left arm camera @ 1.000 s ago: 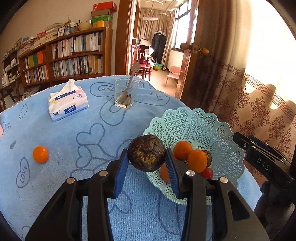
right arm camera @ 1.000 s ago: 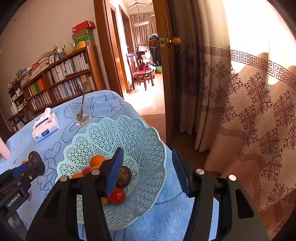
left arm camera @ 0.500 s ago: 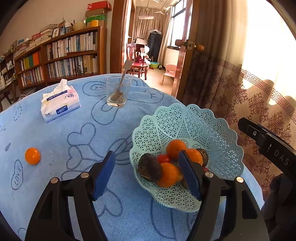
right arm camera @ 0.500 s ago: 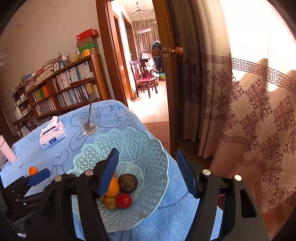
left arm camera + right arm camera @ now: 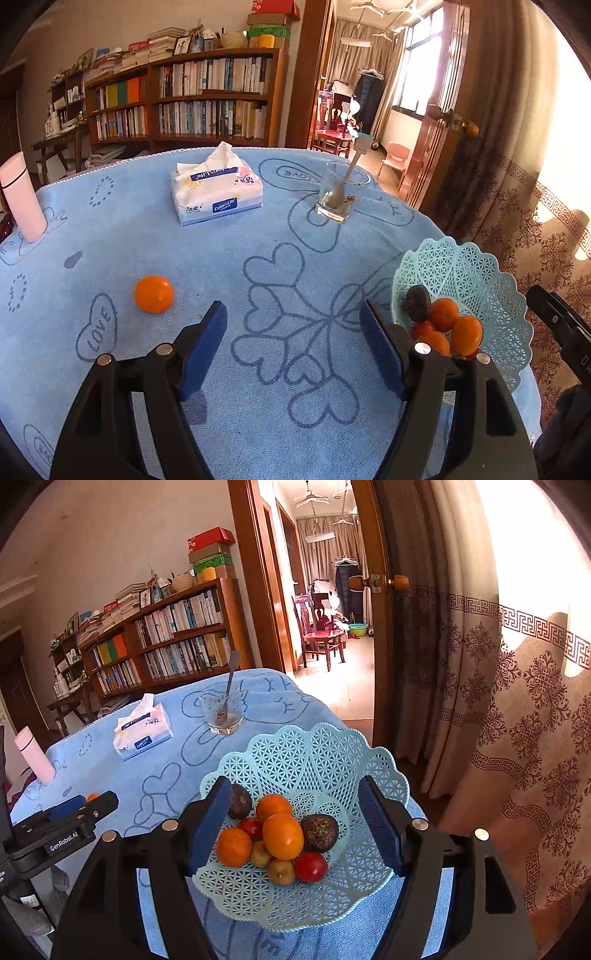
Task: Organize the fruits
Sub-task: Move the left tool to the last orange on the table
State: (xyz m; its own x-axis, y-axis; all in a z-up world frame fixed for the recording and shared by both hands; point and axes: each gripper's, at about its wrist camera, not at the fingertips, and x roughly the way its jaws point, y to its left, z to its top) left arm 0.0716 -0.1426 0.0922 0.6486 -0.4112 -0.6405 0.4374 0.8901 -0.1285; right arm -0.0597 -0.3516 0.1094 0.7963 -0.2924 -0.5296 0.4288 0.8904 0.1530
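Left wrist: left gripper (image 5: 293,345) swung off basket (image 5: 476,266), fingers wide, empty; right's too.

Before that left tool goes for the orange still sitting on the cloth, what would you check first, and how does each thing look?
1. Left gripper jaws open and holding nothing: ok.
2. Loose orange in plain sight on the tablecloth, nothing touching it: ok.
3. Path to it free: ok; the tissue pack, glass and pink bottle stand farther back.
4. Room left in the basket: ok; fruit fills only the middle.
5. Right gripper out of the way: ok; jaws open, hovering over the basket, holding nothing.
6. Whether the orange will roll when nudged: cannot tell.
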